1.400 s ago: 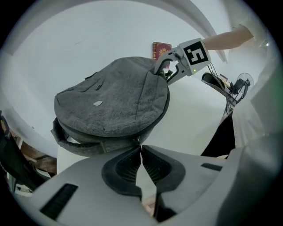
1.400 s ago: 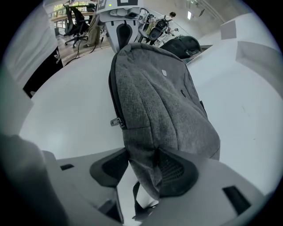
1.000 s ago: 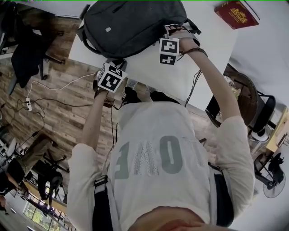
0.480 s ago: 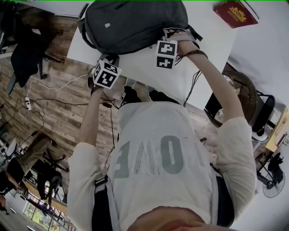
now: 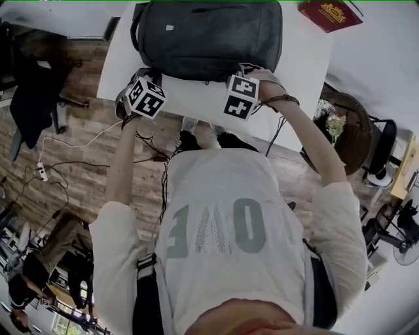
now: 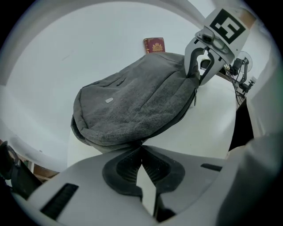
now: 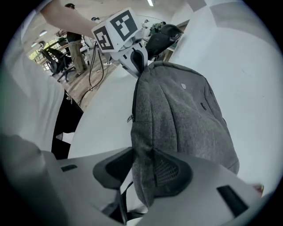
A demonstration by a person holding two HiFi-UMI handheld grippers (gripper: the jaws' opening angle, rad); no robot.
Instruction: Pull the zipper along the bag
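A grey backpack (image 5: 206, 36) lies flat on the white table (image 5: 193, 98). My left gripper (image 5: 144, 75) is at its near left corner and my right gripper (image 5: 252, 68) at its near right corner. In the left gripper view the left gripper (image 6: 141, 150) is shut on the bag's (image 6: 132, 101) edge. In the right gripper view a thick fold of the bag (image 7: 177, 114) sits between the pads of the right gripper (image 7: 143, 170), whose jaws have just been closing on it. A zipper pull (image 7: 130, 118) hangs on the bag's side seam; it also shows as a zipper pull (image 6: 195, 98) in the left gripper view.
A red book (image 5: 321, 13) lies on the table beyond the bag at the far right. The table's near edge runs just below the grippers, with wooden floor (image 5: 78, 170) and cables beneath. A round brown seat (image 5: 344, 131) stands to the right.
The bag has swung from tilted to square with the table's near edge. The left gripper moved left and the right one nearer, both still at the bag's corners.
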